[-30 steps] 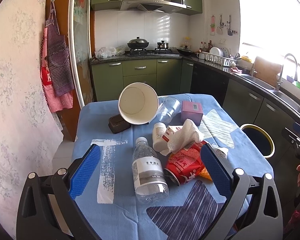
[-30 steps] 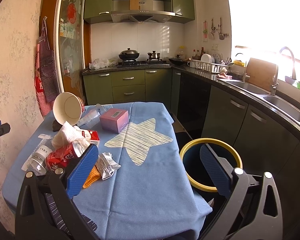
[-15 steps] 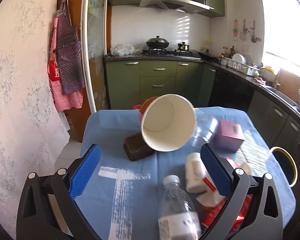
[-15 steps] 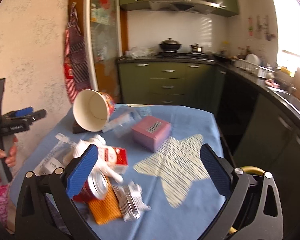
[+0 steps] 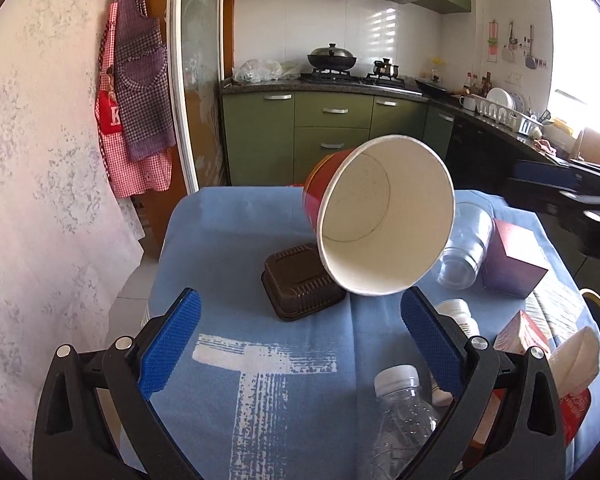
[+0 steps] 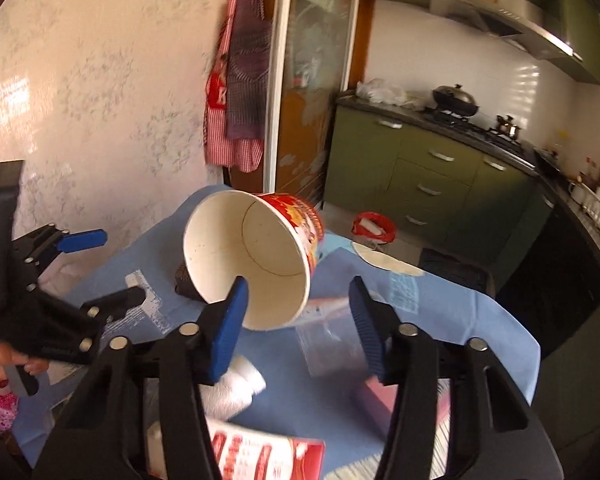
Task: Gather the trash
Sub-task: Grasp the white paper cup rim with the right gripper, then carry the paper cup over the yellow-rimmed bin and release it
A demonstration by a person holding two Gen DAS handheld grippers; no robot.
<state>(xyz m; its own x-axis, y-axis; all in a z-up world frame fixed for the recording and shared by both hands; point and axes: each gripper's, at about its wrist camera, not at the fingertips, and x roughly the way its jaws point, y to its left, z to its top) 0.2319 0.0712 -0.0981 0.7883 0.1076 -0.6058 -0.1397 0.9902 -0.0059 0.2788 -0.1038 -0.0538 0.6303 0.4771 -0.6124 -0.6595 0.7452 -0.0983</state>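
Right tongs (image 6: 296, 320): spread wide, gripping nothing; the left pad sits just at the lower rim of the paper cup (image 6: 256, 264). Left tongs (image 5: 296, 344): also spread, empty, above the blue-clothed desk (image 5: 220, 240).

Location: the cup lies tilted on its side mid-desk, mouth toward both cameras, leaning on a dark tray (image 5: 300, 284).

Handling, as a judgement: light, thin-walled, easily crushed, prone to roll. Grip across the stiffer rolled rim with gentle pressure. Beyond it lies a clear plastic cup (image 5: 464, 252), likewise light and slippery.
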